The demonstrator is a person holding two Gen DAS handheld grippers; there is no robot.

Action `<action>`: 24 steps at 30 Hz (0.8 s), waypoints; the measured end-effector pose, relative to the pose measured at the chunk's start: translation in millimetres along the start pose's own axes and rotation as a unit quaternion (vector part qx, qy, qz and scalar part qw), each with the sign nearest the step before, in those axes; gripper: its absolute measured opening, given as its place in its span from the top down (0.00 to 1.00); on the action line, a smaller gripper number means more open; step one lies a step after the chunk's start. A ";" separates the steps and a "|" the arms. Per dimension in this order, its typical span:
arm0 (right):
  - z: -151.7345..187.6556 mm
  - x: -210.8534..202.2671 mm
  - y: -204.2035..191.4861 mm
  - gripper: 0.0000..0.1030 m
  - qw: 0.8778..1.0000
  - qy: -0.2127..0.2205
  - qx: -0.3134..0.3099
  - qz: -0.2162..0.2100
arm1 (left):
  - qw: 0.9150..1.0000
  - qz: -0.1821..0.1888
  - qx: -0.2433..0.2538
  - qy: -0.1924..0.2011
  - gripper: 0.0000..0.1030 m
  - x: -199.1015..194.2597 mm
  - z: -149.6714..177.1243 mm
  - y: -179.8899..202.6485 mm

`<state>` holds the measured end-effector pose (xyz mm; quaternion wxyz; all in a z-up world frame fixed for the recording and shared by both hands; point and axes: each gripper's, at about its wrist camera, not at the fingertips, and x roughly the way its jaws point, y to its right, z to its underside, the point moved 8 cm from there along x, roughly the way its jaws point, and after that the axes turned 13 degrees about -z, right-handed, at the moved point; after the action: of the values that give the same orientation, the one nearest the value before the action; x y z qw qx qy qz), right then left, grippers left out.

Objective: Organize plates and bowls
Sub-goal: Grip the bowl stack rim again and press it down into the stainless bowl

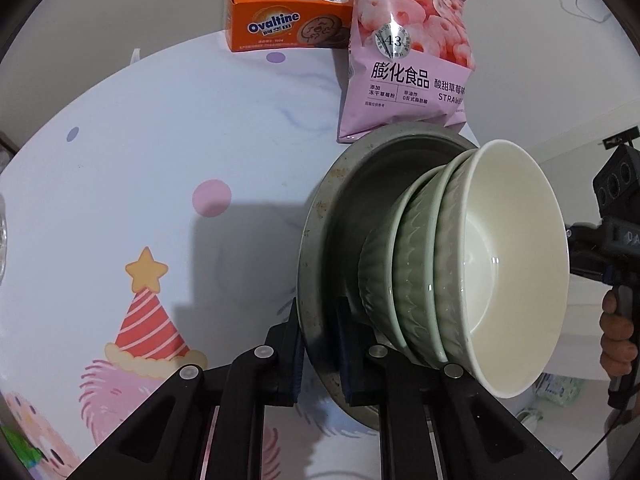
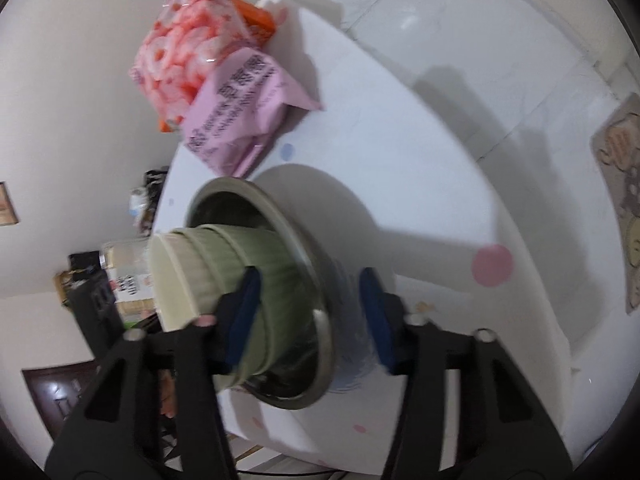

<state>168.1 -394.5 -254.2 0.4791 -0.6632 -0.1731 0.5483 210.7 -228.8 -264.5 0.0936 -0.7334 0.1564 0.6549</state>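
A round metal plate (image 1: 320, 216) (image 2: 280, 216) sits on the table with three ribbed green bowls (image 1: 416, 264) (image 2: 216, 256) nested in it; the top bowl is cream inside. My left gripper (image 1: 318, 354) is shut on the plate's near rim, one pad on each side. My right gripper (image 2: 310, 320) straddles the opposite rim. Its left pad lies on the lowest bowl's ribbed side and its right pad against the plate's outer wall. In the left wrist view a hand (image 1: 616, 332) holds that gripper's handle beyond the bowls.
A pink snack bag (image 1: 404, 52) (image 2: 208, 68) leans just behind the plate, with an orange Ovaltine box (image 1: 280, 20) beside it. The white tablecloth (image 1: 160, 160) (image 2: 420, 160) has party prints. The table edge curves close to the plate, with tiled floor and a mat (image 2: 620, 200) beyond.
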 end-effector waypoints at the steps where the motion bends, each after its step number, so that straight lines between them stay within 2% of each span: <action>1: 0.2 0.8 -1.1 0.86 1.000 -0.008 -0.012 0.017 | 1.000 0.001 -0.002 0.001 0.88 0.2 -0.5 0.8; 2: 1.9 4.8 1.6 0.86 0.998 -0.025 -0.032 0.057 | 1.000 0.002 -0.003 0.002 0.88 0.3 -0.4 0.8; 9: 4.6 13.8 -10.6 0.88 0.983 -0.068 -0.108 0.135 | 1.000 -0.006 -0.011 0.012 0.89 -3.9 1.5 -4.5; 17: 14.9 22.4 -17.6 0.88 0.981 -0.066 -0.124 0.135 | 0.999 -0.015 -0.032 0.029 0.89 -16.3 14.7 -24.2; 24: 22.2 39.4 -45.0 0.87 0.975 -0.080 -0.160 0.129 | 0.996 -0.026 -0.074 0.049 0.89 -35.1 27.2 -64.4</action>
<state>174.9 -333.2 -237.9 0.2762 -0.7020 -0.2092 0.6222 204.8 -155.7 -237.5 0.0489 -0.7733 0.0927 0.6253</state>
